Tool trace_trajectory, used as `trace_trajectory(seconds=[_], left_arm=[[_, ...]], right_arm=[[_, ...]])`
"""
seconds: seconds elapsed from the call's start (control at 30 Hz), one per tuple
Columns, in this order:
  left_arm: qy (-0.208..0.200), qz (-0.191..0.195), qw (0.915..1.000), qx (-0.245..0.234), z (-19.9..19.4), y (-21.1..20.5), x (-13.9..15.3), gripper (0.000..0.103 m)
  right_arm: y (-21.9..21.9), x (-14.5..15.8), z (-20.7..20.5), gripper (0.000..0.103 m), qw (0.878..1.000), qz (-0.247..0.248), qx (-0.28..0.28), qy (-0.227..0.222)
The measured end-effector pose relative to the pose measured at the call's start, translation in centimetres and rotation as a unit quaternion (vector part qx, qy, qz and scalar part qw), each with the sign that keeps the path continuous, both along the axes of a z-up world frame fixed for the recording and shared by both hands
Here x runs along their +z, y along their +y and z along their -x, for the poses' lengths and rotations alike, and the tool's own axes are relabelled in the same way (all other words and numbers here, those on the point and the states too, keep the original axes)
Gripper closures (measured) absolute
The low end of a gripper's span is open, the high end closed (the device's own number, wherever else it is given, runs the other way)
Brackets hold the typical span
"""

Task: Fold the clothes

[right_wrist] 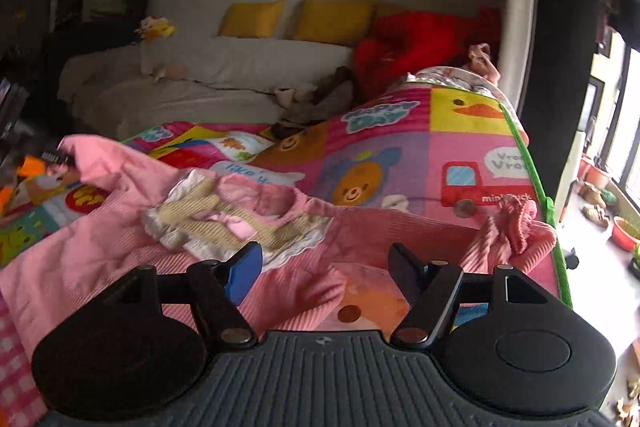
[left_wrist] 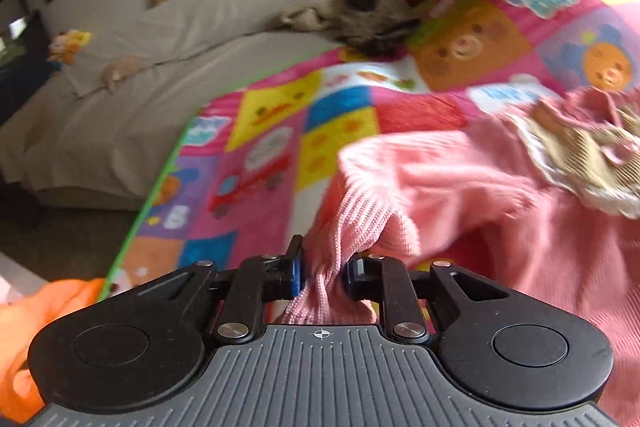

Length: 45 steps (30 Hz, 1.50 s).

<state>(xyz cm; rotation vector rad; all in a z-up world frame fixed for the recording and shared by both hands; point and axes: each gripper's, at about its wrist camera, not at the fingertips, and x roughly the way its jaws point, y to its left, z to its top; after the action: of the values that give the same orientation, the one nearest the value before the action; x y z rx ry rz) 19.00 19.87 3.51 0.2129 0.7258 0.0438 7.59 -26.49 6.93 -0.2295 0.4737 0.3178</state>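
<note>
The pink garment (right_wrist: 360, 227), a ribbed knit piece with a beige corduroy collar trimmed in white (right_wrist: 224, 223), is lying spread and rumpled across the colourful patchwork play mat (right_wrist: 400, 155), which is printed with bears, ducks and a red truck. In the left wrist view, the left gripper (left_wrist: 323, 273) is pinching a bunched fold of the garment's edge, with both pads pressing into the ribbed fabric and lifting it off the mat. In the right wrist view, the right gripper (right_wrist: 326, 267) is hovering over the garment's near edge with its jaws standing wide apart and nothing between them. One sleeve (right_wrist: 516, 223) is lying crumpled near the mat's green border. Beyond the mat, a grey sofa (right_wrist: 248, 67) is carrying yellow cushions (right_wrist: 332, 21) and a red bundle (right_wrist: 412, 43).
</note>
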Motion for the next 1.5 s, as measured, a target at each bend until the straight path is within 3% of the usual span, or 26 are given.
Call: trace_trajectory(seconds=[0.1,0.2,0.3,0.4,0.5,0.57,0.63,0.7,0.8,0.9,1.03,1.13,1.2,1.33,1.5], left_arm=[[-0.005,0.033,0.9993,0.013,0.3,1.1,0.9,0.045],[0.001,0.042,0.9988,-0.026,1.8,-0.8,0.9,0.02],[0.006,0.054,0.9959,-0.073,3.8,-3.5,1.1,0.015],[0.007,0.076,0.9879,-0.135,6.5,-6.5,1.6,0.009],[0.011,0.083,0.9732,-0.214,10.2,-10.3,1.8,0.009],[0.015,0.085,0.9611,-0.262,12.7,-12.4,1.6,0.008],[0.013,0.076,0.9514,-0.298,15.1,-14.1,1.1,0.008],[0.005,0.045,0.9472,-0.317,17.0,-15.0,0.2,0.007],[0.012,-0.01,0.9543,-0.299,17.6,-15.2,-1.6,0.006],[0.019,-0.037,0.9691,-0.243,15.6,-14.0,-2.8,0.006],[0.001,-0.037,0.9845,-0.172,11.7,-12.0,-2.3,0.006],[-0.023,-0.024,0.9892,-0.143,9.4,-11.8,-1.2,0.007],[-0.038,-0.022,0.9908,-0.128,8.3,-12.0,-0.9,0.006],[-0.04,-0.001,0.9944,-0.098,6.1,-12.0,-0.9,0.006],[-0.03,0.025,0.9953,-0.089,5.4,-11.4,-1.1,0.006]], right_arm=[[1.8,-1.3,3.3,0.03,0.997,0.026,0.06,0.036],[3.9,-3.0,6.4,0.029,0.988,0.051,0.129,0.075],[5.8,-4.0,8.9,0.027,0.976,0.051,0.189,0.096],[7.7,-5.1,10.1,0.019,0.969,0.094,0.213,0.086],[8.5,-5.9,8.9,0.022,0.978,0.129,0.155,0.052],[7.7,-4.8,6.8,0.039,0.991,0.101,0.087,0.025],[5.9,-2.7,5.1,0.04,0.998,0.052,0.01,-0.016],[4.3,-1.0,4.6,0.04,0.998,0.021,-0.04,-0.052],[2.9,-0.4,4.9,0.04,0.997,0.016,-0.052,-0.061],[3.1,-2.0,6.1,0.04,0.999,0.036,-0.024,-0.034],[5.2,-2.8,8.0,0.041,0.997,0.008,0.075,0.008],[7.9,-3.1,8.8,0.058,0.981,-0.023,0.178,0.073],[10.2,-4.2,8.5,0.064,0.971,-0.001,0.212,0.112],[12.2,-6.9,6.2,0.068,0.972,0.069,0.188,0.123],[12.1,-7.9,3.5,0.07,0.973,0.094,0.178,0.111]])
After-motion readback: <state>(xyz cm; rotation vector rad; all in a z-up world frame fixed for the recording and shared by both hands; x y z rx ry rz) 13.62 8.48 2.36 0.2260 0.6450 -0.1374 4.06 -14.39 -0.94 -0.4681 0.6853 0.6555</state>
